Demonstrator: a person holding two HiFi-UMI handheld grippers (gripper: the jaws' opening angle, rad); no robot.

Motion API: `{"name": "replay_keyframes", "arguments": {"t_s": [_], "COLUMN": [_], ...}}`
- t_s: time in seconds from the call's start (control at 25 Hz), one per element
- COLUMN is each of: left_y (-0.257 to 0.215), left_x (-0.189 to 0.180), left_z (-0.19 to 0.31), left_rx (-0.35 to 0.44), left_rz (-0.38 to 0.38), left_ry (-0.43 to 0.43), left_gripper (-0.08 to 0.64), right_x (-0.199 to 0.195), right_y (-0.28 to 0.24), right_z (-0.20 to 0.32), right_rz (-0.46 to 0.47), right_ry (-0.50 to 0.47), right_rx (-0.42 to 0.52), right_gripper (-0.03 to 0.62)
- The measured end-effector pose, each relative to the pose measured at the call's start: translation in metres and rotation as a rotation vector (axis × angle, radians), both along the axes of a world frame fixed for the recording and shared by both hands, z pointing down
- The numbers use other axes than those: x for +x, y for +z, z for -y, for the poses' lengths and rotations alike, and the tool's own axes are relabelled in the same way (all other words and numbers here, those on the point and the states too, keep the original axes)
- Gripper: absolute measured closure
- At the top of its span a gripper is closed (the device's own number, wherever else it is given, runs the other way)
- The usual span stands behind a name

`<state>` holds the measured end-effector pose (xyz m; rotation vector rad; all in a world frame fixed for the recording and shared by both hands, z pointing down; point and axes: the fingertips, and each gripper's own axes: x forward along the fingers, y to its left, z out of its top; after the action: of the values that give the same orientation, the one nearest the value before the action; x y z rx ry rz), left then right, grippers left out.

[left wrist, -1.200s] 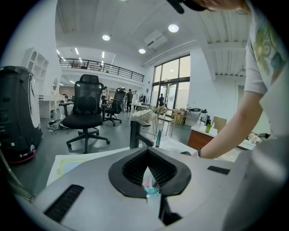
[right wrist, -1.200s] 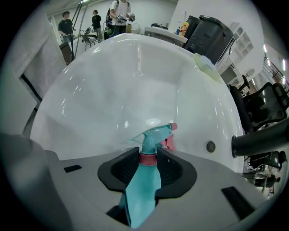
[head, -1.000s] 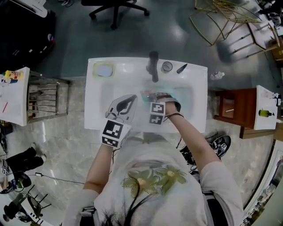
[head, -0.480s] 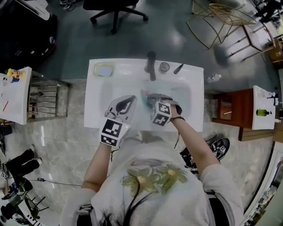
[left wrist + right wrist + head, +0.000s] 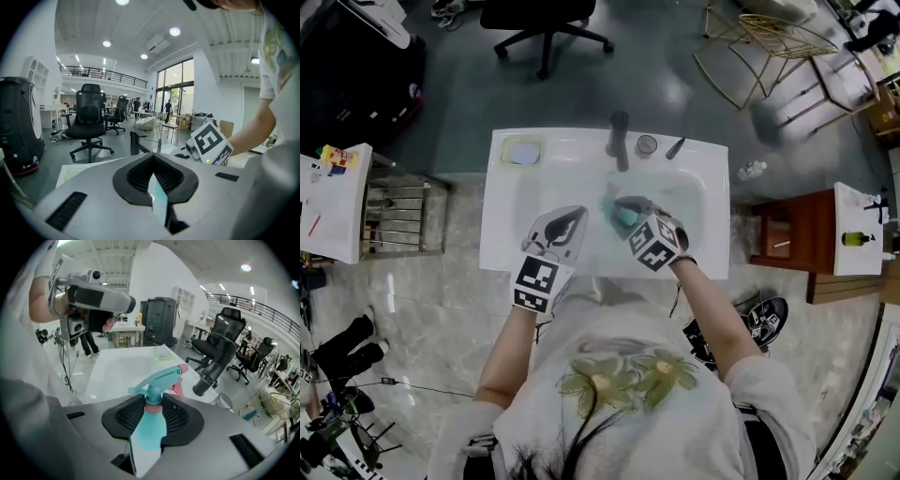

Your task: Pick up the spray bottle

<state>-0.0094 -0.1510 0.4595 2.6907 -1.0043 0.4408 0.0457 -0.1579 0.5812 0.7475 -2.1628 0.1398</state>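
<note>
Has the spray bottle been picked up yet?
Nearly. Done: the right gripper is shut on the spray bottle, near its neck. In hand: the bottle is held over the sink; I cannot tell whether it has left the bottom. Left to do: lift it clear. The left gripper is shut and holds nothing.

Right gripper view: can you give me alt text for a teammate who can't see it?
The right gripper is shut on the neck of a teal spray bottle, whose pink-tipped trigger head points away over a white sink. A dark faucet stands at the right, with office chairs beyond.
</note>
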Motion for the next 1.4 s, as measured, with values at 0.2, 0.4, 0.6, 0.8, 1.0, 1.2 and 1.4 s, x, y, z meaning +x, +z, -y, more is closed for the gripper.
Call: {"name": "replay_keyframes", "arguments": {"t_s": [0.2,0.4,0.6,0.8,1.0,1.2,1.4], "left_y": [-0.002,-0.009,-0.014,-0.019,-0.024,-0.029,-0.036], "left_x": [-0.003,-0.005,-0.006,-0.006,-0.005,-0.007,-0.008], "left_z": [-0.003,-0.004,-0.007,-0.014,-0.024,-0.032,-0.042], "left_rx": [0.012,0.026,0.040,0.046,0.052,0.060,0.064], "left_rz": [-0.008,-0.021,-0.034,-0.066,-0.091,-0.104,-0.124], "left_ry": [-0.010,-0.019,-0.025,-0.030,-0.036,-0.045,-0.045], "left_gripper": [0.552,0.552,0.552,0.552,0.552,0.552,0.552], "right_x": [-0.001,-0.003,-0.007,-0.010,-0.014,-0.016,-0.015], "right_y": [-0.030,-0.060,-0.085,-0.108,-0.132,-0.157,-0.168], "right_z": [0.001,-0.004,-0.011,-0.022,-0.035,-0.046,-0.058], "right_rz": [0.102,0.189,0.225,0.283,0.364,0.422,0.446], "right_ry": [0.066,0.111,0.120,0.153,0.173,0.177,0.188], "right_rx": [0.031,0.059,0.112,0.135,0.156,0.198,0.215], "right_gripper": [0.468,0.468,0.468,0.468,0.468,0.468,0.468]}}
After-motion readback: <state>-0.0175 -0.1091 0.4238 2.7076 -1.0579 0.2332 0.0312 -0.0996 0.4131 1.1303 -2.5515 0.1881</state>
